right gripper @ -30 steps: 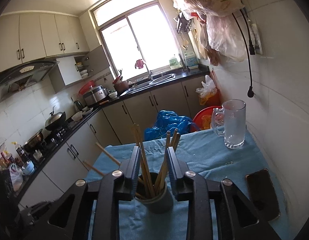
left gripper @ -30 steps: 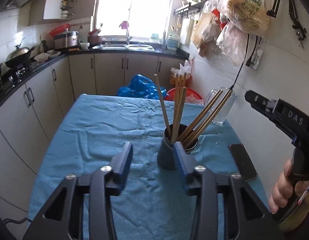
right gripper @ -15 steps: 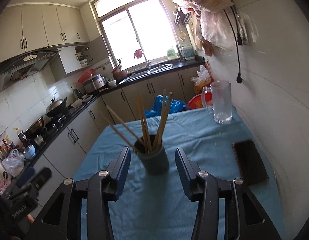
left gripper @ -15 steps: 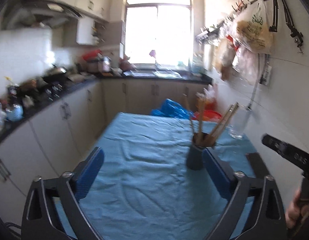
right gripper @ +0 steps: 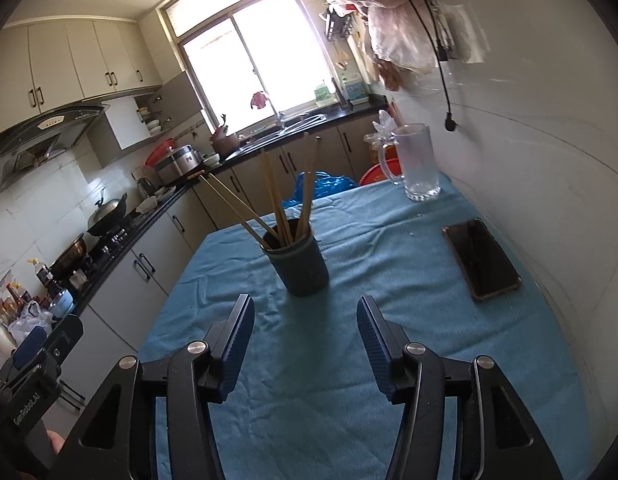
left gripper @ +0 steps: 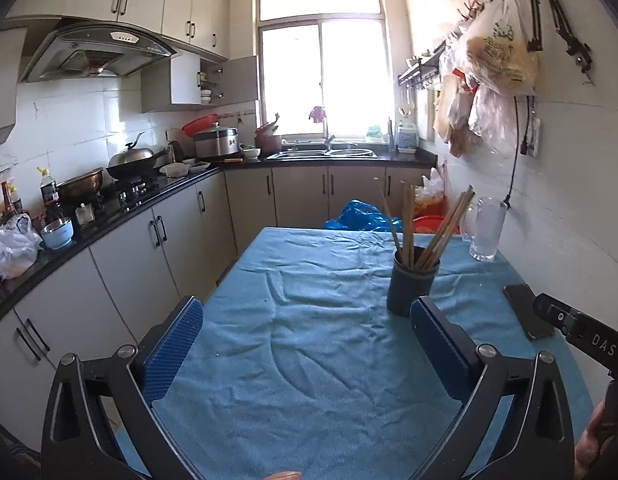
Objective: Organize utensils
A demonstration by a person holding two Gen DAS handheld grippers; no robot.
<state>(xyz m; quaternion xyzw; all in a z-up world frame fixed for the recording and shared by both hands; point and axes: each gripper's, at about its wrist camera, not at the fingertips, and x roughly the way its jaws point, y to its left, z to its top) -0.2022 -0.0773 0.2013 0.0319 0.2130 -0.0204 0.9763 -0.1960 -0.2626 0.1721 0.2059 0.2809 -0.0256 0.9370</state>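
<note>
Both my left gripper [left gripper: 307, 340] and right gripper [right gripper: 305, 344] gape empty before the dark round cup [right gripper: 297, 264] of wooden chopsticks [right gripper: 279, 200].

**Materials and Surface Finish**

The counter [right gripper: 429, 320] is covered by blue cloth, matt and creased. The holder [right gripper: 299, 266] looks like matt dark plastic with a faintly textured wall. The chopsticks [right gripper: 283, 204] in it look like light wood or bamboo, smooth. The mug [right gripper: 417, 164] at 1 o'clock is clear glass, cloudy inside. The phone [right gripper: 483, 258] at 3 o'clock has a glossy black face. Both sets of jaws carry ribbed blue pads [left gripper: 173, 346] on matt black plastic frames.
</note>
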